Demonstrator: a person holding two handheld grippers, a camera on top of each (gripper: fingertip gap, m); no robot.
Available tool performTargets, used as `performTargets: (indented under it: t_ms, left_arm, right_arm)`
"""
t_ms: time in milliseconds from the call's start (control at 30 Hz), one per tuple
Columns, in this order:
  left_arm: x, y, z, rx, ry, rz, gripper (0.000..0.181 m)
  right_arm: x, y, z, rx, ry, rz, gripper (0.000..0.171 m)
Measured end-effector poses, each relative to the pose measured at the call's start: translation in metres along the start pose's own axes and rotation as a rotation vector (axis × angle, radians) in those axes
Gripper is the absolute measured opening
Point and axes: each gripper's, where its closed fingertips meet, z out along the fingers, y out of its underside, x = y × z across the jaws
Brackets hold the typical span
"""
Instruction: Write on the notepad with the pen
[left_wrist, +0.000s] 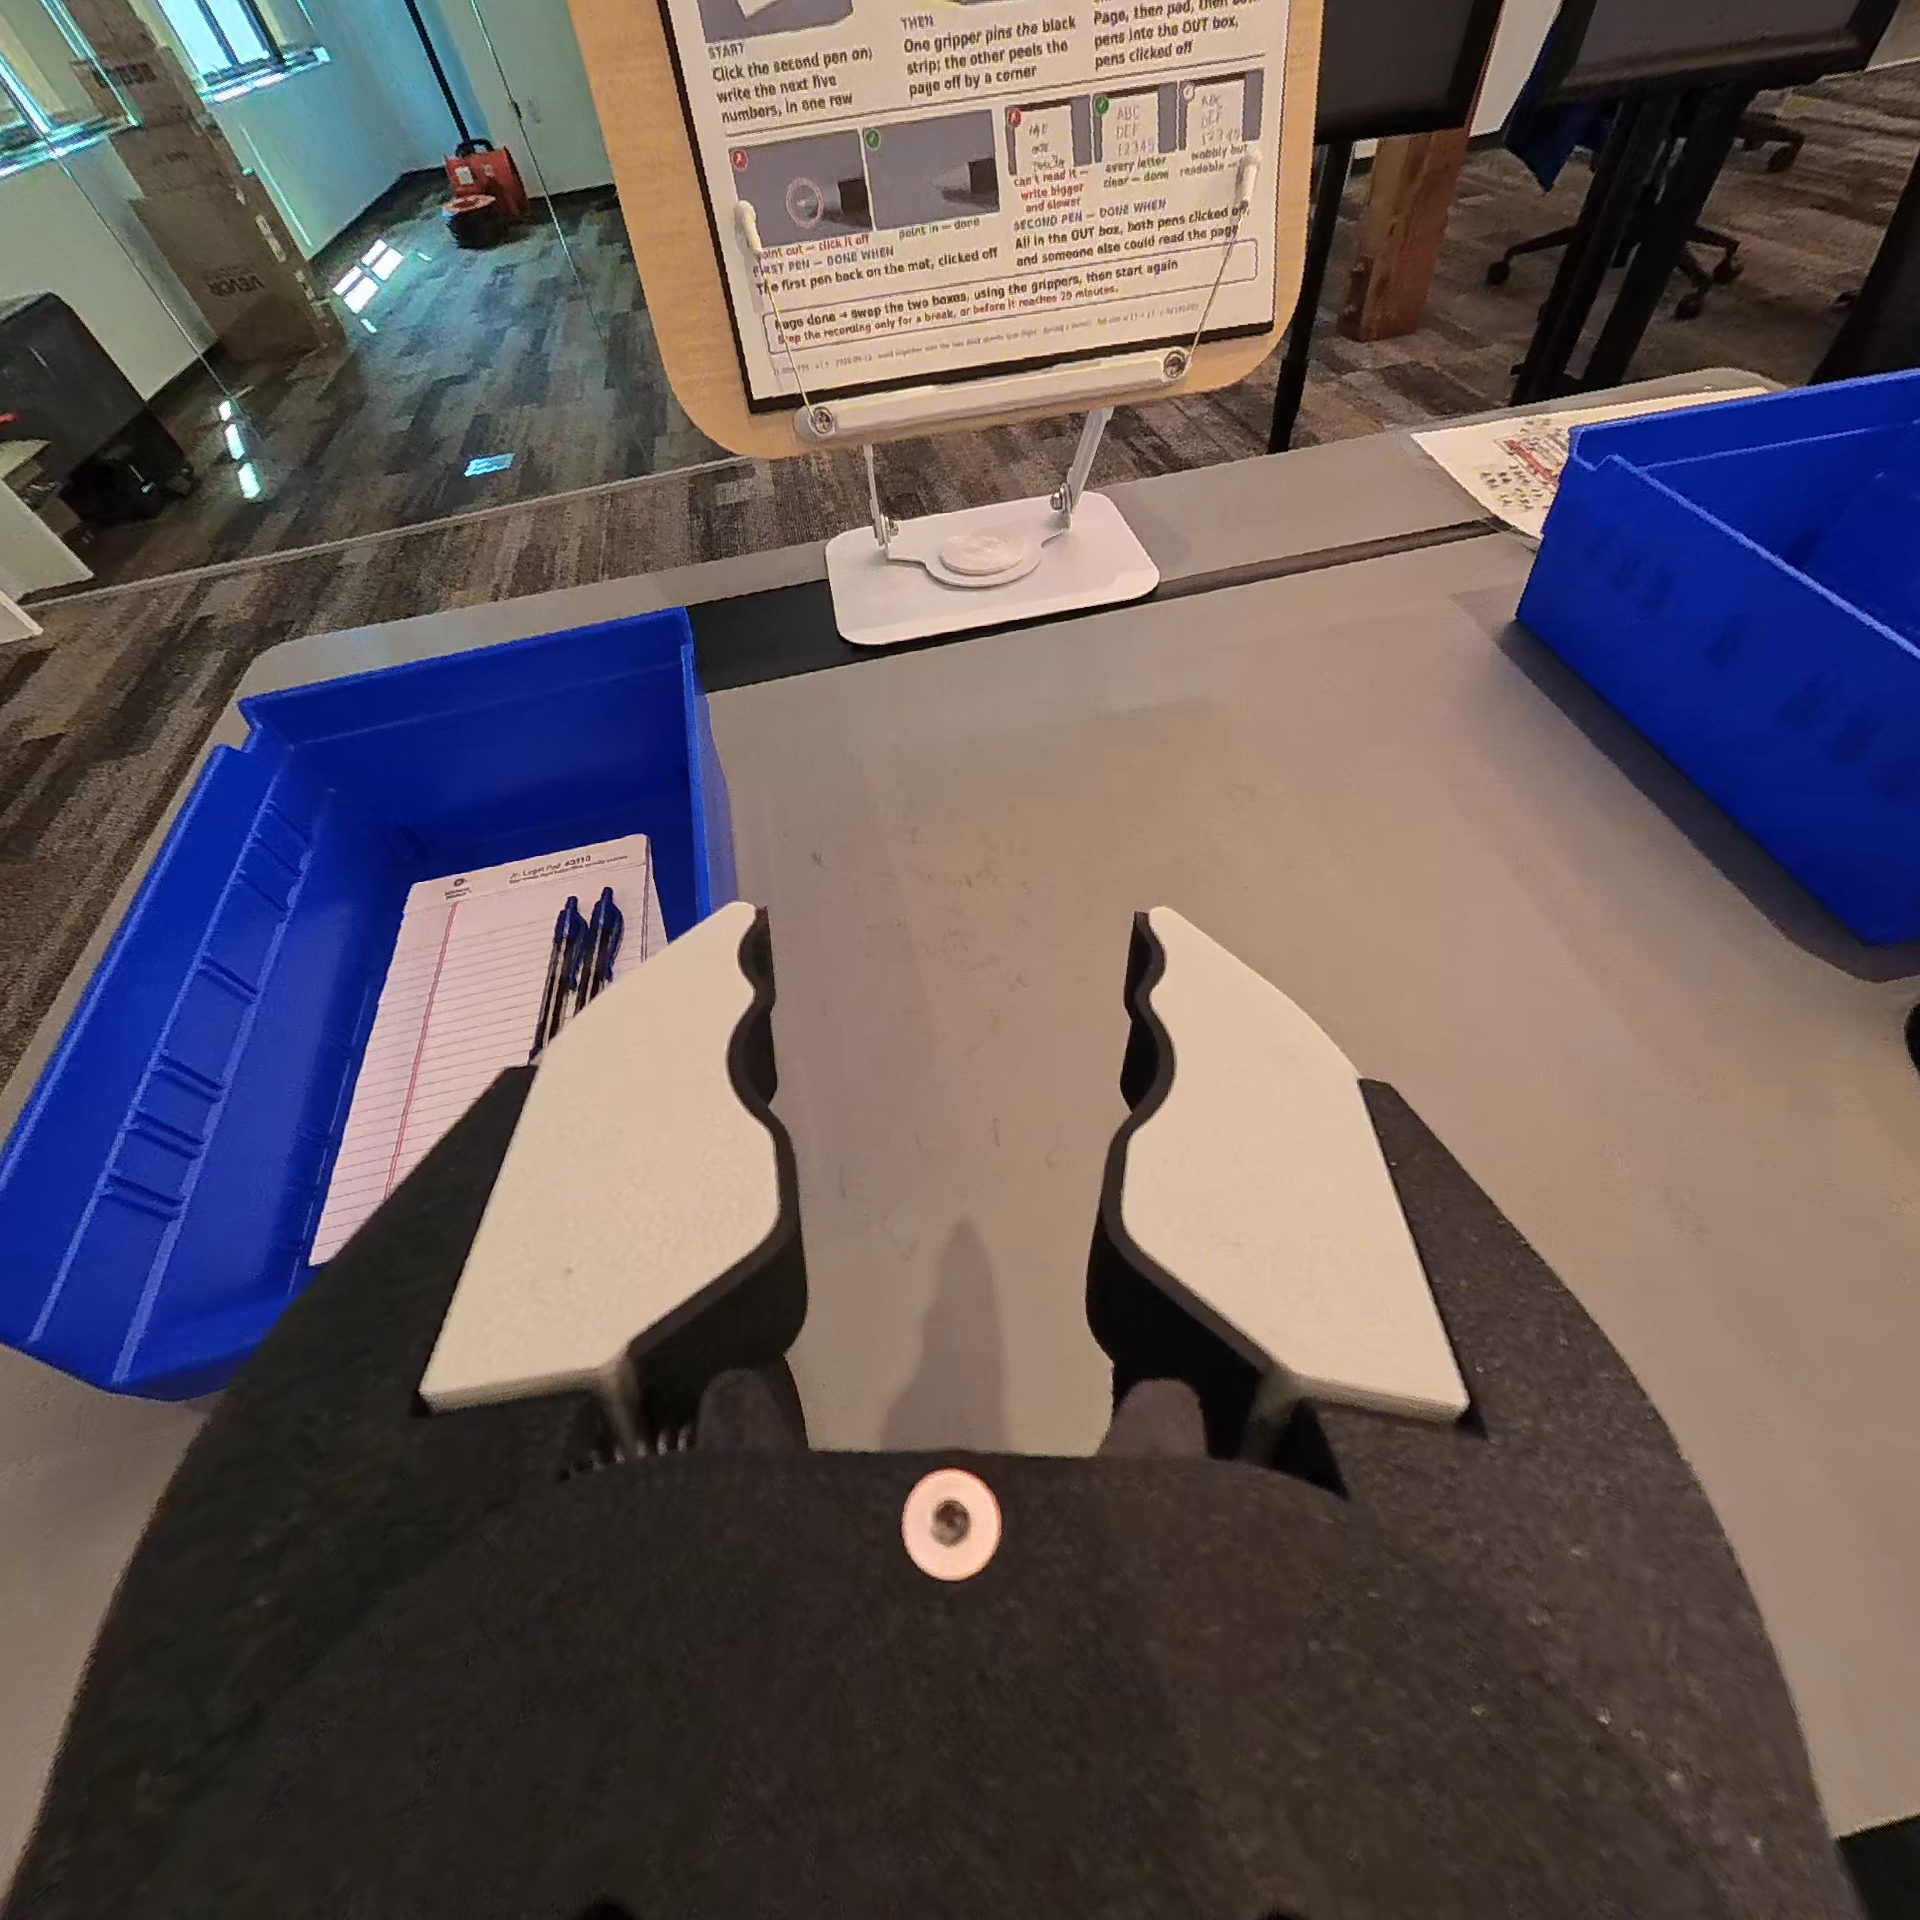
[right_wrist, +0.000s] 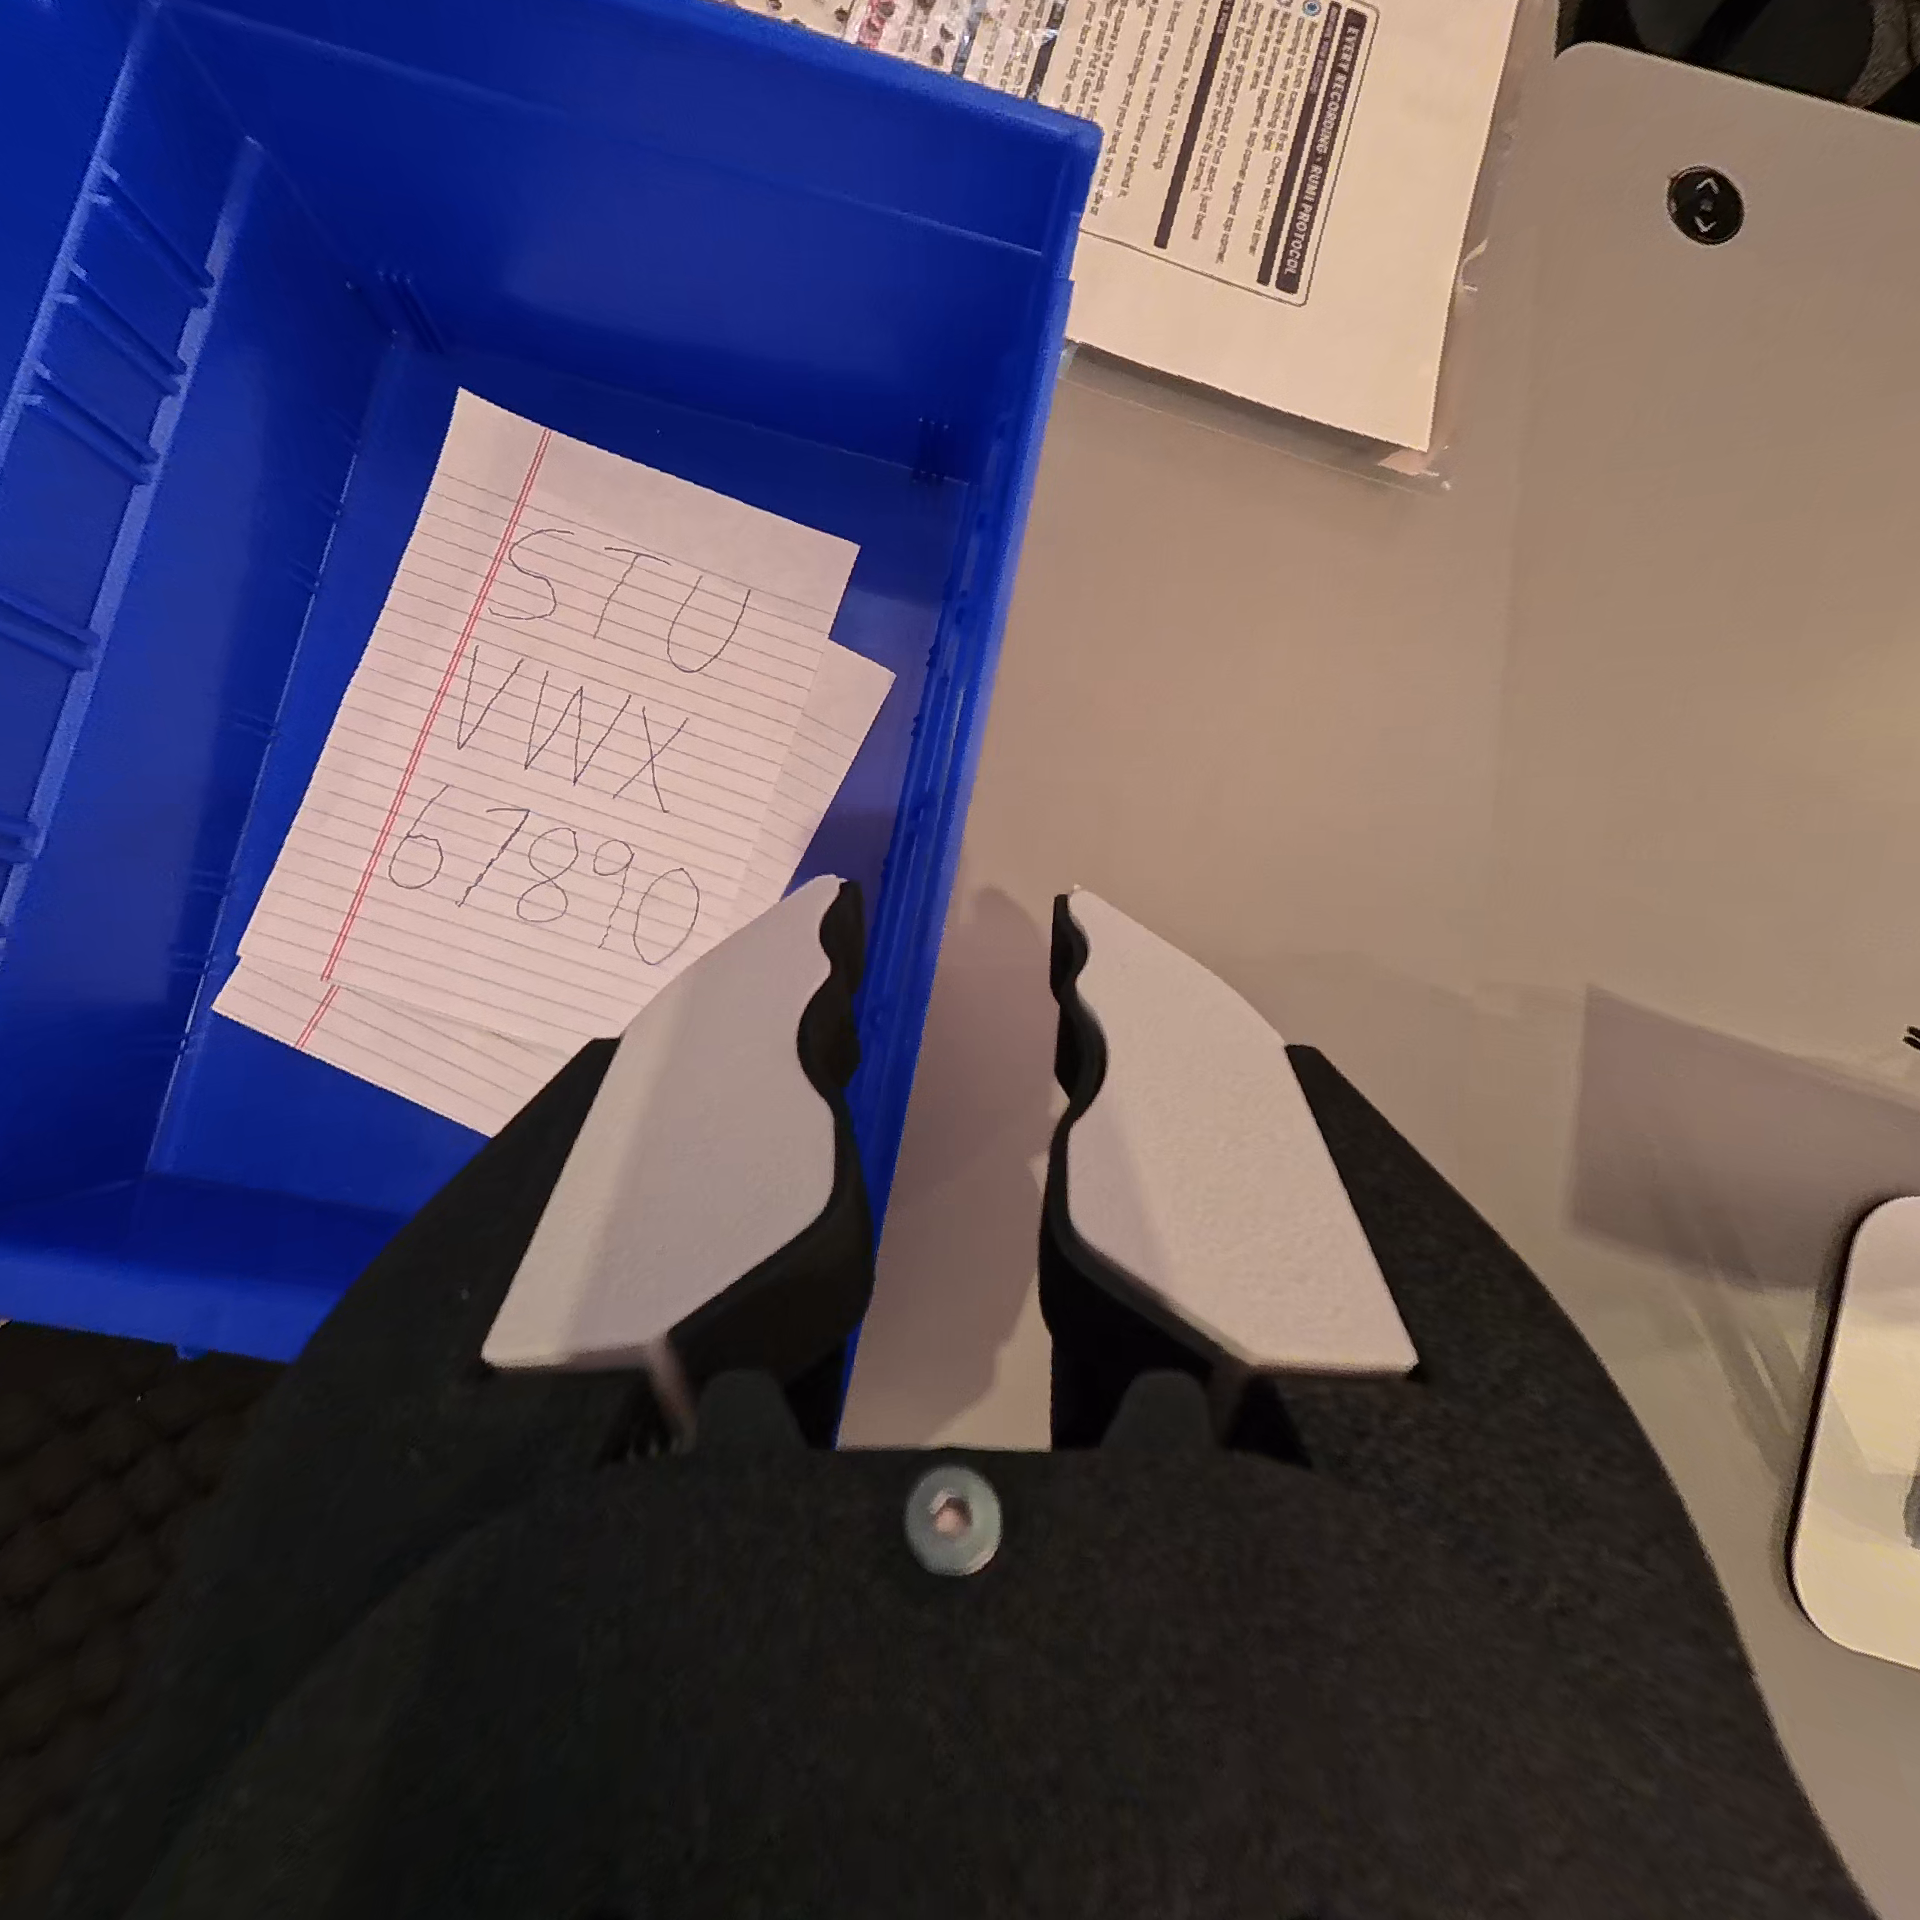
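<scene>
In the left wrist view a white lined notepad (left_wrist: 468, 1039) lies in a blue bin (left_wrist: 208, 987) at the left. Two blue pens (left_wrist: 582, 956) lie side by side on the pad. My left gripper (left_wrist: 951, 920) is open and empty above the grey mat, just right of that bin; its left finger hides part of the pad. In the right wrist view my right gripper (right_wrist: 956, 899) is open and empty, its fingers straddling the right wall of a second blue bin (right_wrist: 312, 260). That bin holds loose lined pages (right_wrist: 582, 727) with blue handwriting.
A tilted instruction board on a white stand (left_wrist: 987, 571) stands at the table's far edge. The second blue bin (left_wrist: 1745, 644) sits at the right in the left wrist view. A printed sheet in a plastic sleeve (right_wrist: 1278, 239) lies beyond the bin. A white stand base (right_wrist: 1860, 1423) shows at right. Tip to tip, the grippers are about 60 centimetres apart.
</scene>
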Motion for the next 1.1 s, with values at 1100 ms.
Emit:
performTargets:
  t_ms: [1100]
  left_arm:
    - [-0.016, 0.032, -0.017, -0.033, -0.005, -0.038, 0.067]
  right_arm:
    - [-0.021, -0.006, -0.036, 0.154, -0.067, -0.094, 0.036]
